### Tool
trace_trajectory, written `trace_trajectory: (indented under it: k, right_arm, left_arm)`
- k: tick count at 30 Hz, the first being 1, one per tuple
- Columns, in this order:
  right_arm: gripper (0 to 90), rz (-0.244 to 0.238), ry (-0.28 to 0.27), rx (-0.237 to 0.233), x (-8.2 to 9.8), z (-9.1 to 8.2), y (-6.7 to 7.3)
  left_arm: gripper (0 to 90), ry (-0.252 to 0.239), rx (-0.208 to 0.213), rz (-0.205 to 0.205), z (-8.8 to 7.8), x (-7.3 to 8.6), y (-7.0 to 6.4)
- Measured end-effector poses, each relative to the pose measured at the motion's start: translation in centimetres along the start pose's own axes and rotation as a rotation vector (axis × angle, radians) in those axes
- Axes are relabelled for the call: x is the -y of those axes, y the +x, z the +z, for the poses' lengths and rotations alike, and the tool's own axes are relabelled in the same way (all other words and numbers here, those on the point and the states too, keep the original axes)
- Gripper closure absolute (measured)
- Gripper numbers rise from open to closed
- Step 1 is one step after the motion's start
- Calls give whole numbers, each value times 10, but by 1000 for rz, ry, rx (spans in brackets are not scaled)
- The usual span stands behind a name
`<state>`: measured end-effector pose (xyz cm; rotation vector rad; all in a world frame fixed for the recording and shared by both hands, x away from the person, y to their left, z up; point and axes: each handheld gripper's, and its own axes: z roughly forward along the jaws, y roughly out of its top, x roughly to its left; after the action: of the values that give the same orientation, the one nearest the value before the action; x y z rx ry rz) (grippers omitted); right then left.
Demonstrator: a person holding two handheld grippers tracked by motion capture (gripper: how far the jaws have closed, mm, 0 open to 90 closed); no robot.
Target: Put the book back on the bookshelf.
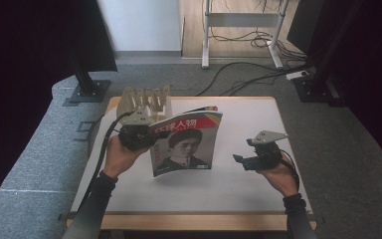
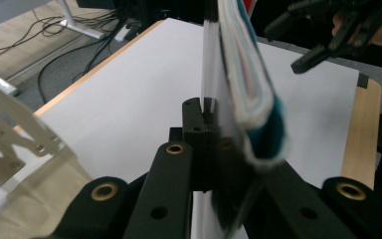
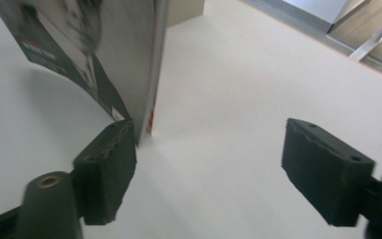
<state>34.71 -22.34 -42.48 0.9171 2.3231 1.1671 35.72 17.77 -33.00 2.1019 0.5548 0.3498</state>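
Magazine [image 1: 185, 144] upright amid bare table [image 1: 258, 189]

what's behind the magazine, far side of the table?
A wooden slotted rack stands behind the magazine, which the left gripper holds upright. The rack's lower right part and the table behind the cover are hidden.

a wooden slotted rack [image 1: 144, 101] stands at the white table's [image 1: 248, 129] far-left edge.

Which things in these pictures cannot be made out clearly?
- Magazine back cover: high view, faces away.
- Cover's small print: high view, too small.
- Wooden rack base: high view, behind the left gripper.
- Magazine's top: right gripper view, cut off by the edge.
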Motion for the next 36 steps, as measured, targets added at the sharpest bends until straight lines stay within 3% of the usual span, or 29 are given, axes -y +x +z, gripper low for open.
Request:
trace_trajectory:
  k: [6, 17, 33, 36]
  right_arm:
    - [116, 53, 22, 21, 26, 11, -1]
    - [0, 92, 53, 34, 56, 27, 3]
    - [0, 111, 87, 48, 85, 41, 11]
    - [0, 105, 102, 44, 90, 44, 13]
  left_arm:
    - [871, -17, -36, -43, -20, 5, 10]
    - [871, -26, -114, -113, -51, 14, 25]
    - [871, -46, -251, -197, -105, 35, 45]
    - [870, -48, -298, -226, -118, 41, 52]
